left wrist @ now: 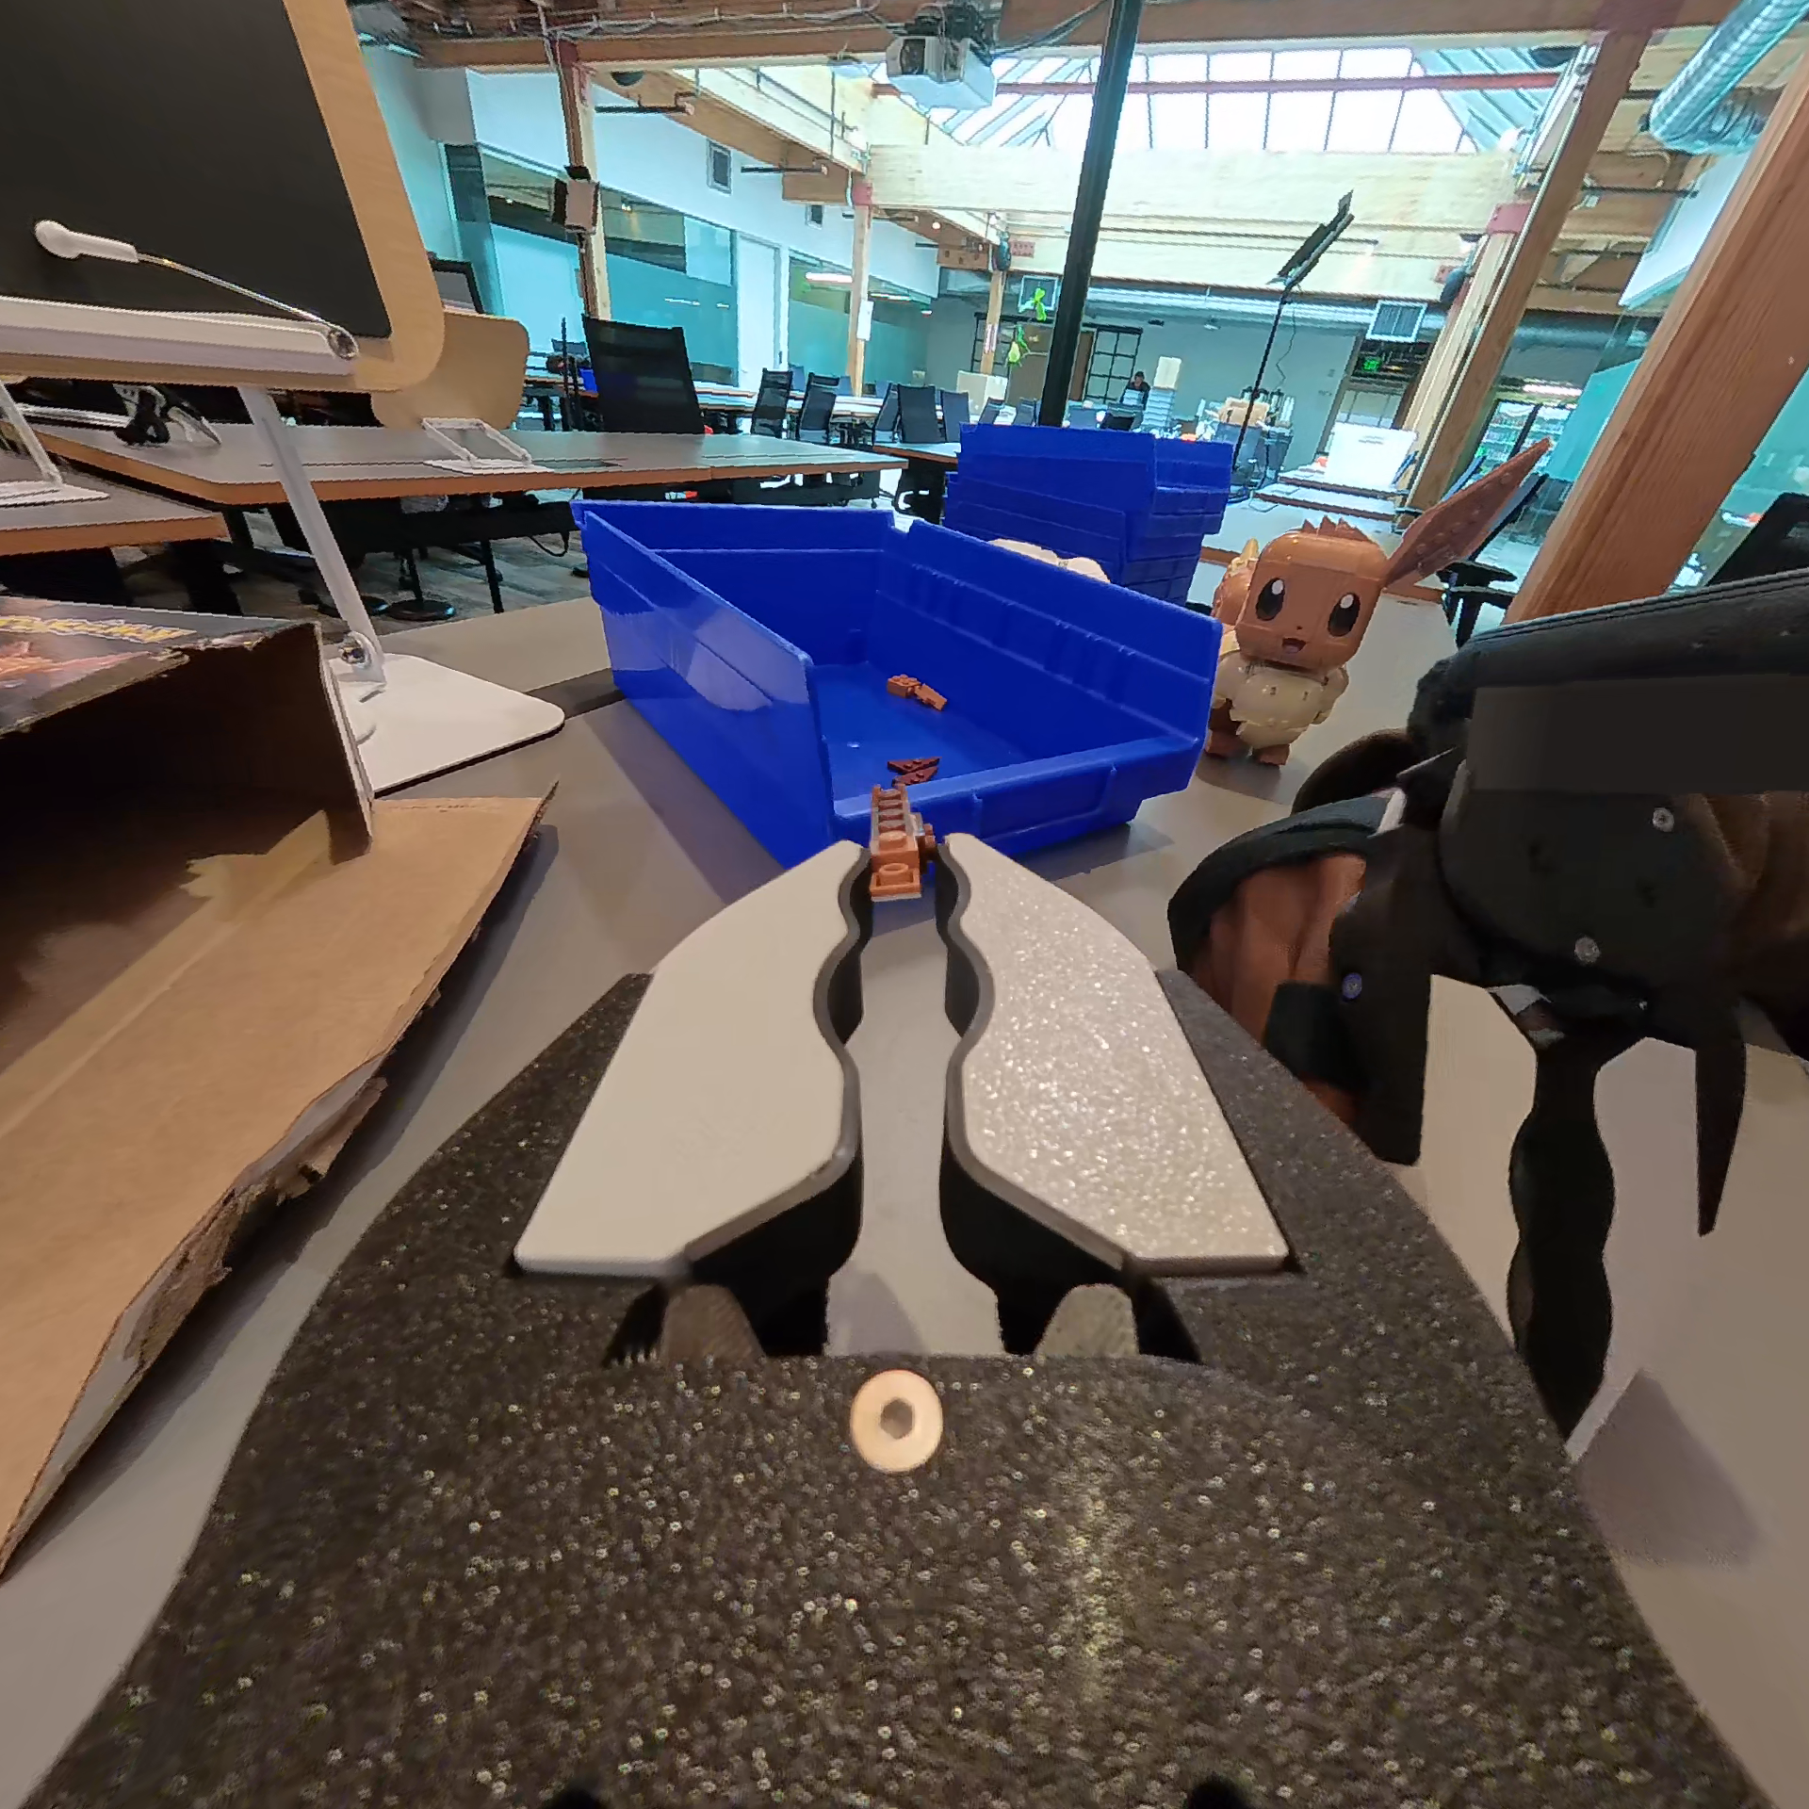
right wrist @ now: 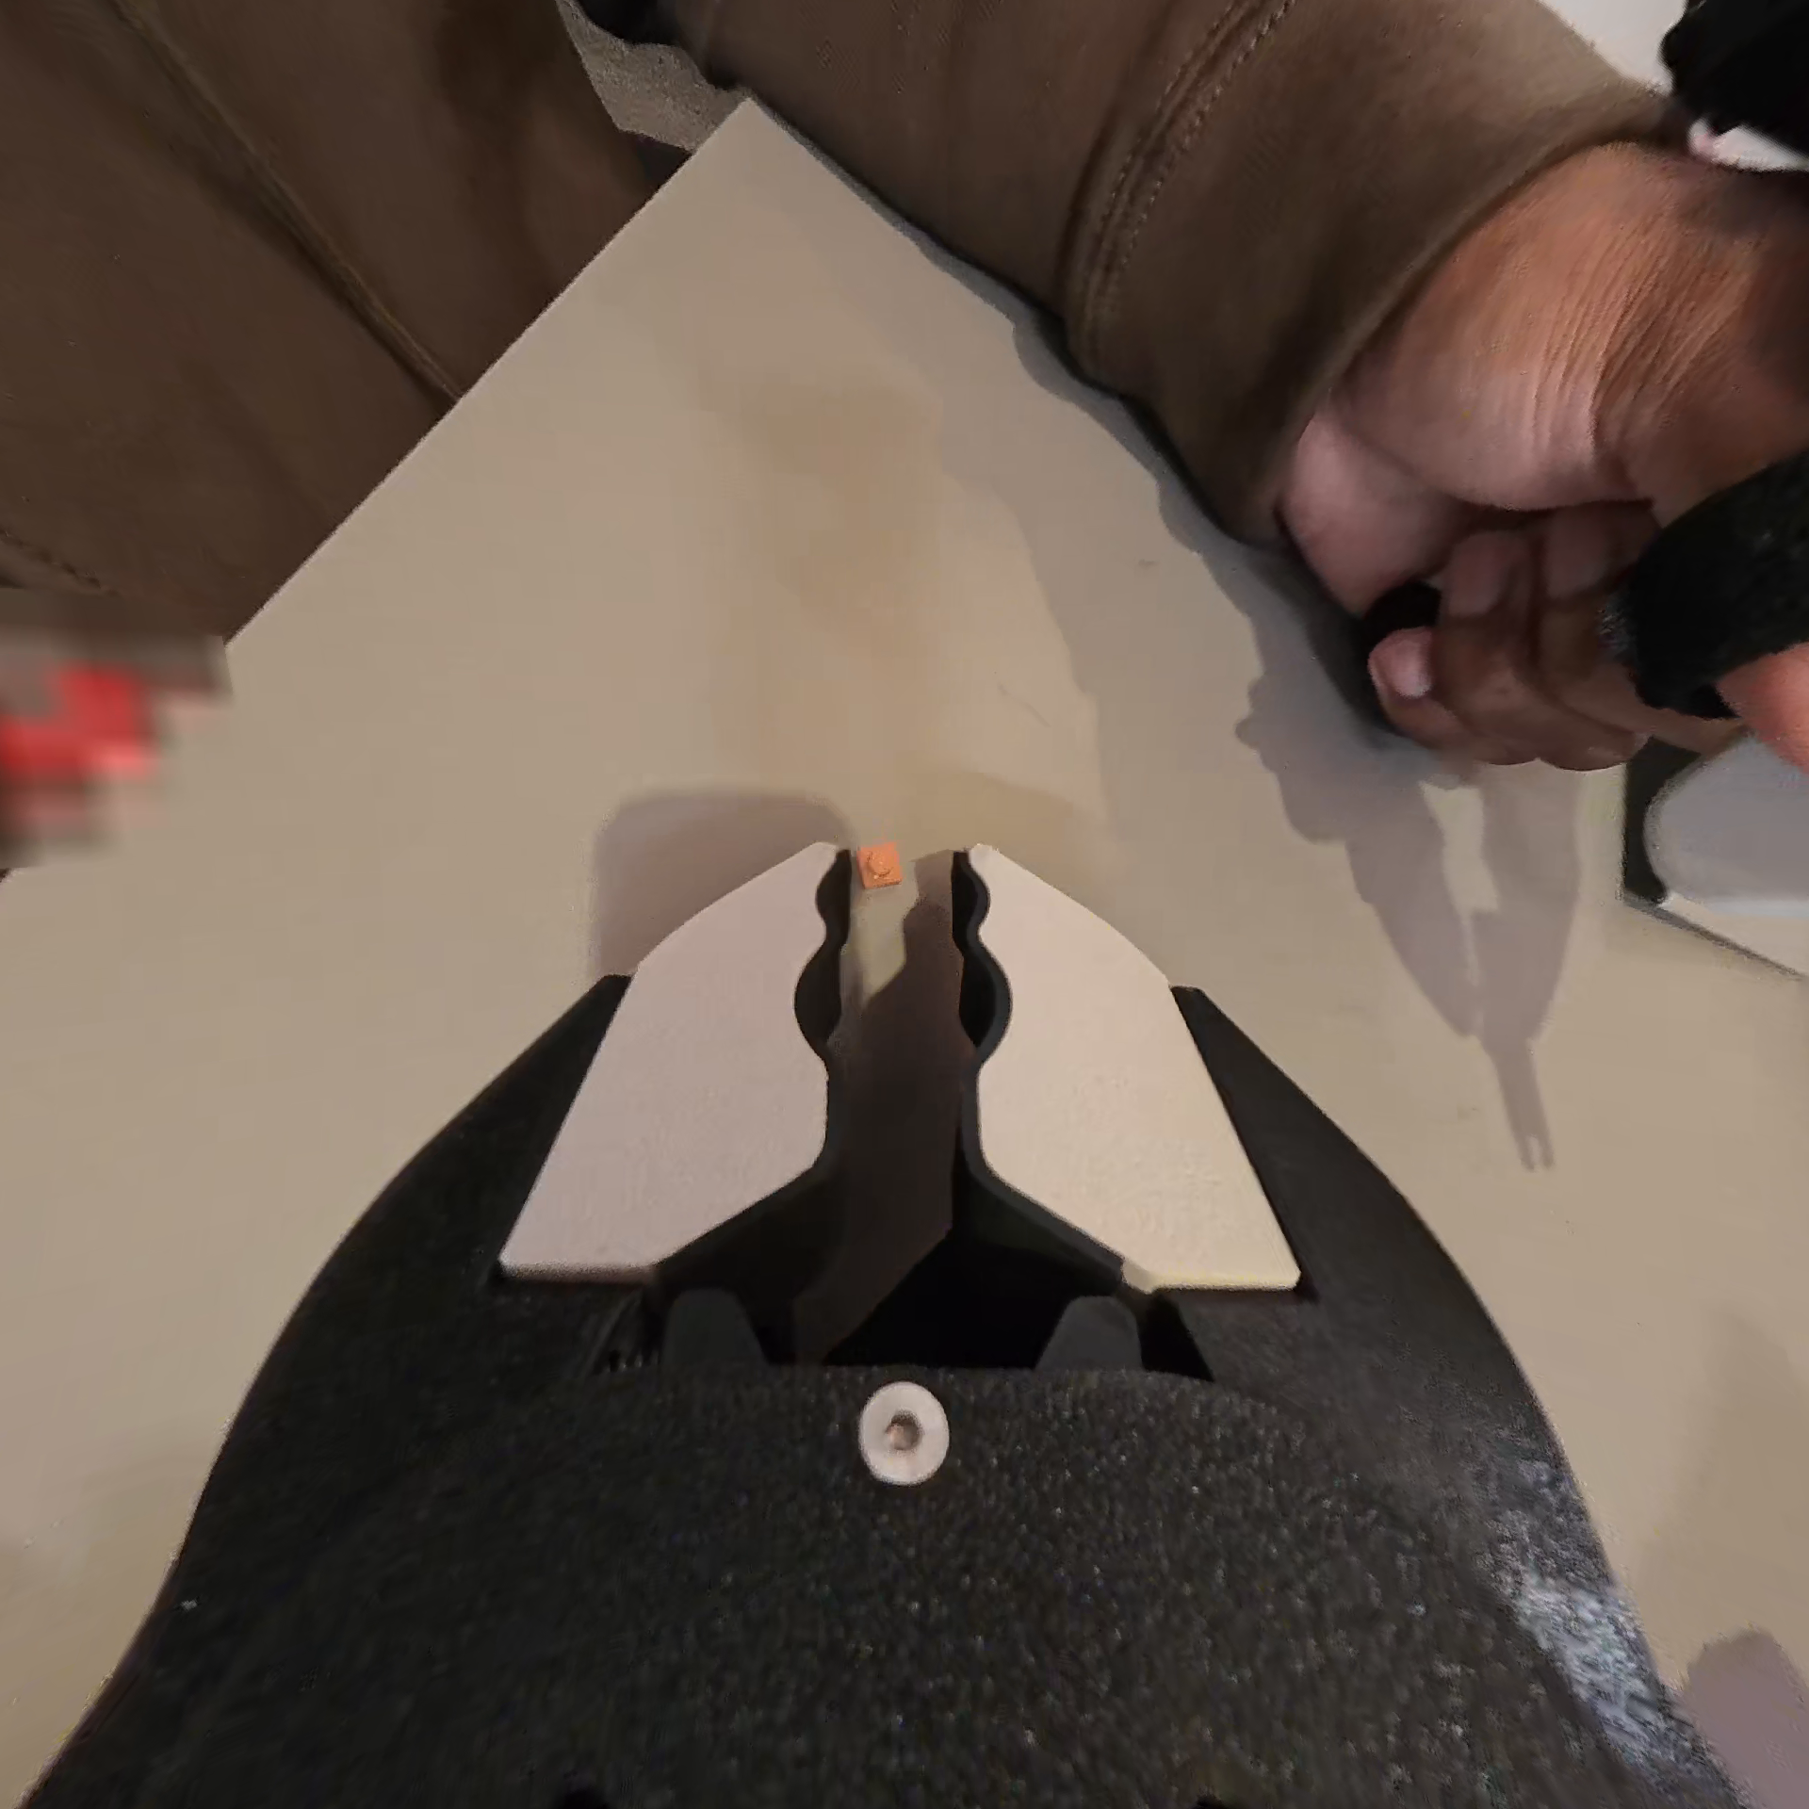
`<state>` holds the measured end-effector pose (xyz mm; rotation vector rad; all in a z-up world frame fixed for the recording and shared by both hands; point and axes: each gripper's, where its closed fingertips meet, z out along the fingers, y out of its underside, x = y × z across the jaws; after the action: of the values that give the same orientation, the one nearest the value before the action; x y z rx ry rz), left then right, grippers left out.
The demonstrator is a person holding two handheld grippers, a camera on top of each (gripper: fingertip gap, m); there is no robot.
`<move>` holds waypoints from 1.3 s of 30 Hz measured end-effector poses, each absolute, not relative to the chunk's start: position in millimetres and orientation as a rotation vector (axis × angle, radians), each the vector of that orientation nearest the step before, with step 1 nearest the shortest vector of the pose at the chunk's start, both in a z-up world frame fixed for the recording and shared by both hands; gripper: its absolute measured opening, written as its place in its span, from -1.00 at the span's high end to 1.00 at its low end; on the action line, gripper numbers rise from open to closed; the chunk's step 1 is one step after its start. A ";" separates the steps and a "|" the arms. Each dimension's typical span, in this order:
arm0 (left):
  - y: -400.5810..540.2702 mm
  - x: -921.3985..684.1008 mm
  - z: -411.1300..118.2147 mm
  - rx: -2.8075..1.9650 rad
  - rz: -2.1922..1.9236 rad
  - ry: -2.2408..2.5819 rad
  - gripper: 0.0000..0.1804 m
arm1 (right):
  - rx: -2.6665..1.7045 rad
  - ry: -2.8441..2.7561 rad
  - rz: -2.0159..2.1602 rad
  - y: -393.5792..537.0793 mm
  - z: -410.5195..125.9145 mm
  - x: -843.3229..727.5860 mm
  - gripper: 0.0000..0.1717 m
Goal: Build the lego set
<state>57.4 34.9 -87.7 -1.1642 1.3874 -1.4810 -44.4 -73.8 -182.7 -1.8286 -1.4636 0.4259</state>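
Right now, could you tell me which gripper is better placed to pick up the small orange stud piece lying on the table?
Right. The right gripper already points down with the orange piece between its open fingertips, while the left gripper is shut on a brown brick assembly.

Cardboard box (left wrist: pixel 147 685): printed artwork with large yellowish lettering on its dark lid at the left edge of the left wrist view (cut off by the frame and too skewed to read).
Far wall sign (left wrist: pixel 1370 364): a small green lit sign high in the background of the office, too small to read.
Blue bin (left wrist: pixel 1028 685): no label or marking can be made out on its walls.
Stacked blue bins (left wrist: pixel 1087 499): no legible marking.
Right wrist view: no writing can be read anywhere; one patch at the left edge is mosaicked.
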 end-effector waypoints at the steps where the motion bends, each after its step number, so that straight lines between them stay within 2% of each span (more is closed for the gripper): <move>1: 34.5 57.5 -87.8 -1.162 -1.478 1.390 0.88 | -1.850 -1.457 0.440 -73.6 -183.6 -44.5 0.78; 6: 33.7 57.4 -87.9 -1.158 -1.472 1.394 0.88 | -1.953 -1.441 0.512 -75.9 -188.9 -46.7 0.91; 16: 28.9 55.3 -86.4 -1.131 -1.466 1.418 0.87 | -1.918 -1.374 0.415 -66.7 -184.1 -39.9 0.92; 28: -16.3 51.3 -92.6 -0.891 -1.416 1.617 0.87 | -1.695 -1.025 0.190 -42.5 -76.9 23.5 0.92; 39: -43.8 41.3 -72.5 -0.746 -1.626 1.551 0.88 | -1.808 -1.014 0.268 -53.3 -42.4 52.1 0.92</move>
<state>41.3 -43.8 -72.5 -0.7463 1.5511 -1.6262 52.1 -53.3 -42.4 -1.8077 -1.0143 0.2682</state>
